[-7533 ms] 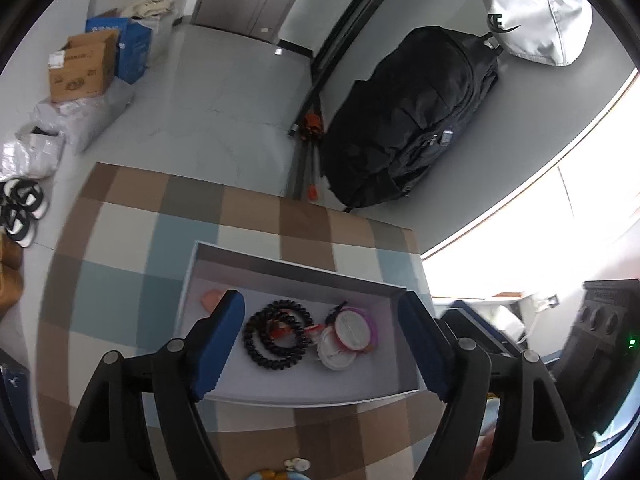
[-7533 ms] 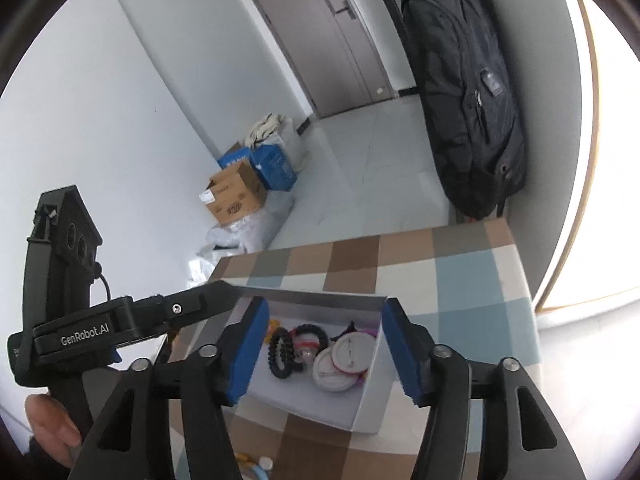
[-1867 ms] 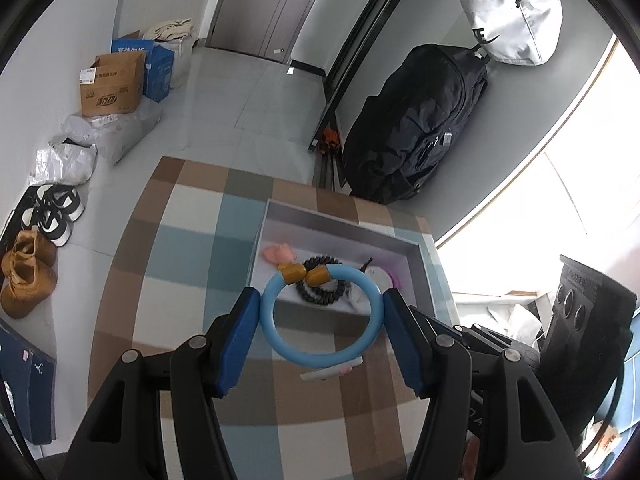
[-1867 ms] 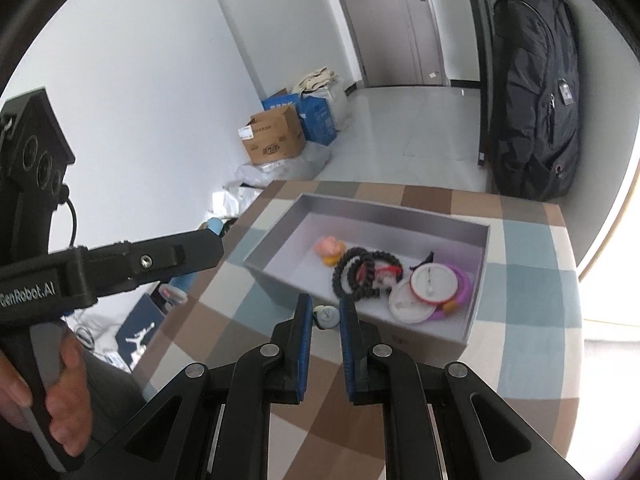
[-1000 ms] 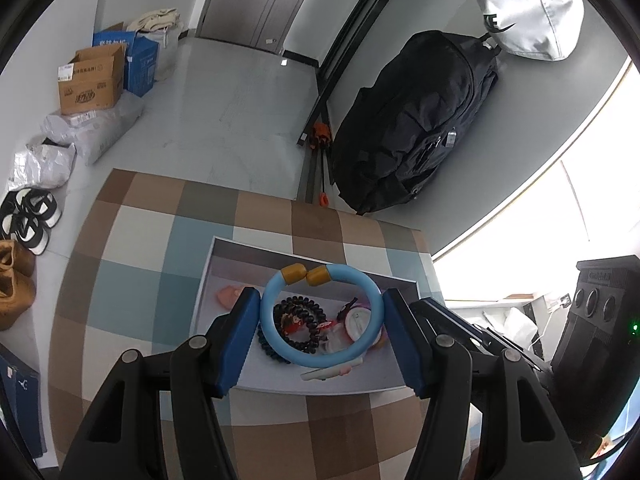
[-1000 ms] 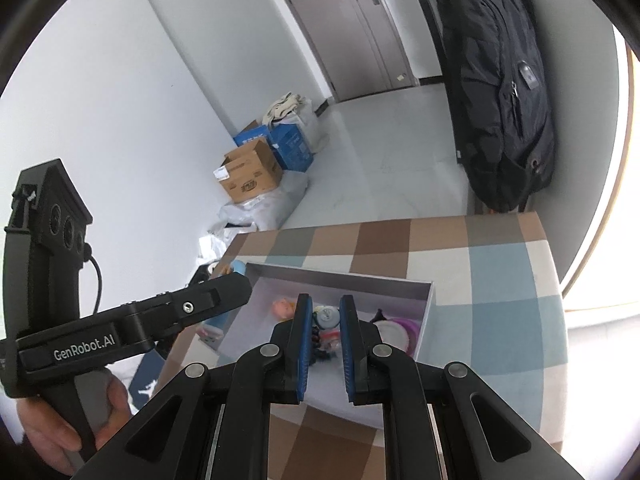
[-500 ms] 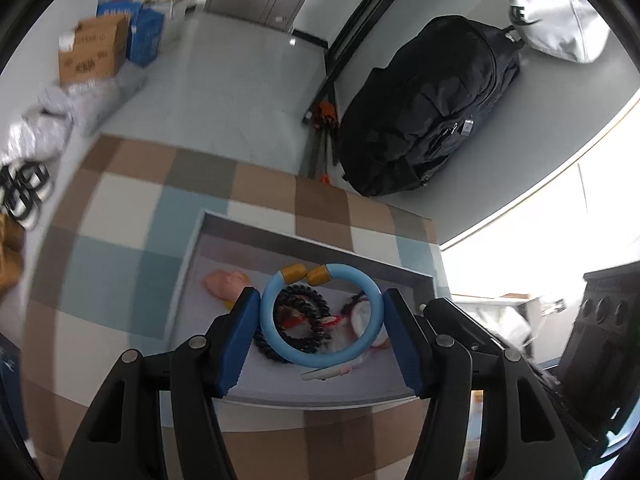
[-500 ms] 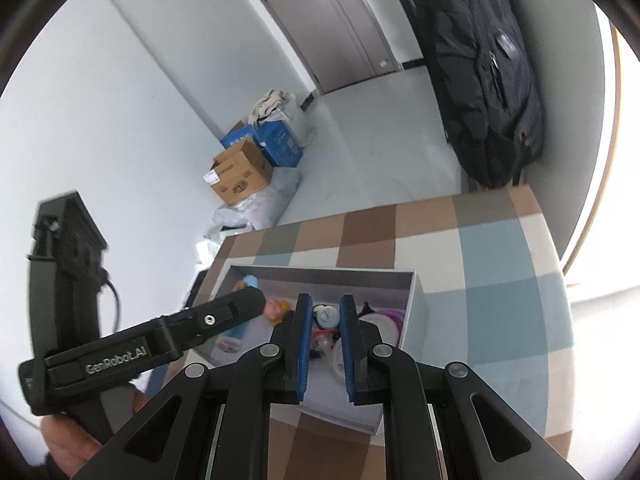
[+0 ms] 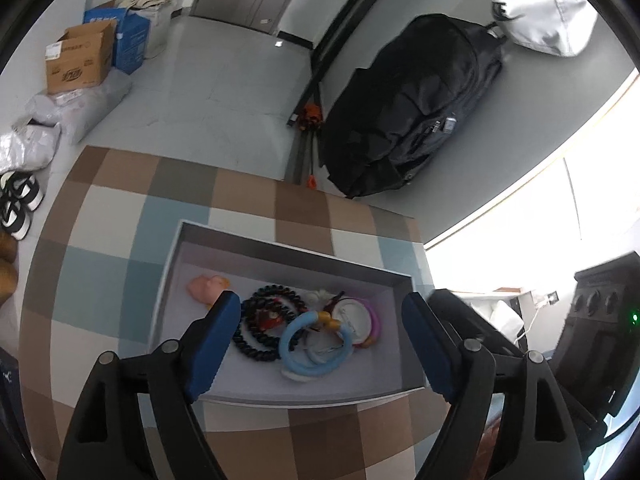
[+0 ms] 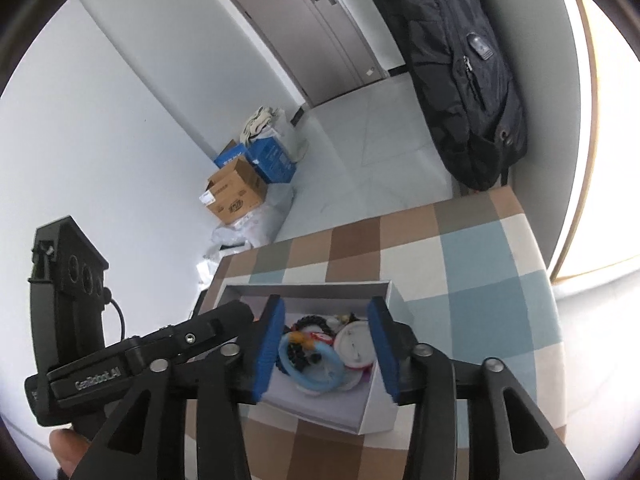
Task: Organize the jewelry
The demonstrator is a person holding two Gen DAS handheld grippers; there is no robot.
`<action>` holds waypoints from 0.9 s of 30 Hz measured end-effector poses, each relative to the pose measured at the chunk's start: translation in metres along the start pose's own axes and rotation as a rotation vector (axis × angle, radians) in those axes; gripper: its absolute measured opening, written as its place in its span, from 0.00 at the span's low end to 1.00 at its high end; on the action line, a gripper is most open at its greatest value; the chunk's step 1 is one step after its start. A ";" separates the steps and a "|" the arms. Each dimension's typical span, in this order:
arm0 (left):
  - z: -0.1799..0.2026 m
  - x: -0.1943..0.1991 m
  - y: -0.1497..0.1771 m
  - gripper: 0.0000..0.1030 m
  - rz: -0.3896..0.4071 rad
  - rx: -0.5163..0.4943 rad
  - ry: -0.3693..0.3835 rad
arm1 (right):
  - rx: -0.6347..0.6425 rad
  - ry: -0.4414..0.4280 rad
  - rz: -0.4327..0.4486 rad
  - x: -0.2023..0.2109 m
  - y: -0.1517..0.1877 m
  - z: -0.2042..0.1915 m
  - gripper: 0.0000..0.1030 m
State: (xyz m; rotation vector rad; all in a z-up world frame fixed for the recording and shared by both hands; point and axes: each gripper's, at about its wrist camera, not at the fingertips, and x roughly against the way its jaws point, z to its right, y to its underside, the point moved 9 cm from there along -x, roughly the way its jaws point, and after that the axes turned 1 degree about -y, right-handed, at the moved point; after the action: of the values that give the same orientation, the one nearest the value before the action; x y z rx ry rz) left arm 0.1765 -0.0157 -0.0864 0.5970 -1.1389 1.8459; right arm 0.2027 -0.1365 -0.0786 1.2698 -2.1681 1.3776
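The room has a pale tiled floor, a grey door at 12 o'clock, cardboard boxes [image 9: 78, 62] at 10 o'clock and a black backpack [image 9: 408, 112] against the wall at 1 o'clock. Under my tools is a table with a checked cloth [image 9: 100, 276] in brown, blue and cream, and on it stands a shallow white box [image 9: 280, 250].

The jewelry lies inside the box: a blue ring bracelet [image 9: 316, 346] with yellow beads rests on top of the pile, touching a black bead bracelet [image 9: 260, 328] at its 9 o'clock and a round white piece [image 9: 352, 318] at its 2 o'clock; a pink item [image 9: 206, 288] lies apart, near the box's left wall.

My left gripper [image 9: 322, 336] hangs over the box with jaws spread wide and holds nothing. My right gripper [image 10: 326, 342] also stands wide apart and empty above the same pile. I judge both are over the box because it is the collecting place, so things drop straight into it
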 end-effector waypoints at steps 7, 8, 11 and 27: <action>-0.006 0.013 -0.012 0.77 0.104 -0.067 -0.159 | 0.024 0.036 0.028 0.004 -0.002 0.000 0.96; -0.005 0.015 -0.013 0.77 0.114 -0.075 -0.166 | 0.039 0.043 0.031 0.005 -0.002 -0.001 0.97; -0.007 0.020 -0.014 0.77 0.136 -0.082 -0.182 | 0.074 0.049 0.026 0.005 -0.001 -0.006 1.00; 0.003 0.067 -0.011 0.77 0.282 -0.152 -0.240 | 0.213 0.032 0.131 0.045 0.004 -0.031 1.00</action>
State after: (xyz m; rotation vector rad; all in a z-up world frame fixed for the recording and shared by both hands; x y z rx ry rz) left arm 0.1509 0.0121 -0.0296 0.6067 -1.5758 1.9353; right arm 0.1676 -0.1338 -0.0372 1.1841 -2.1633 1.7081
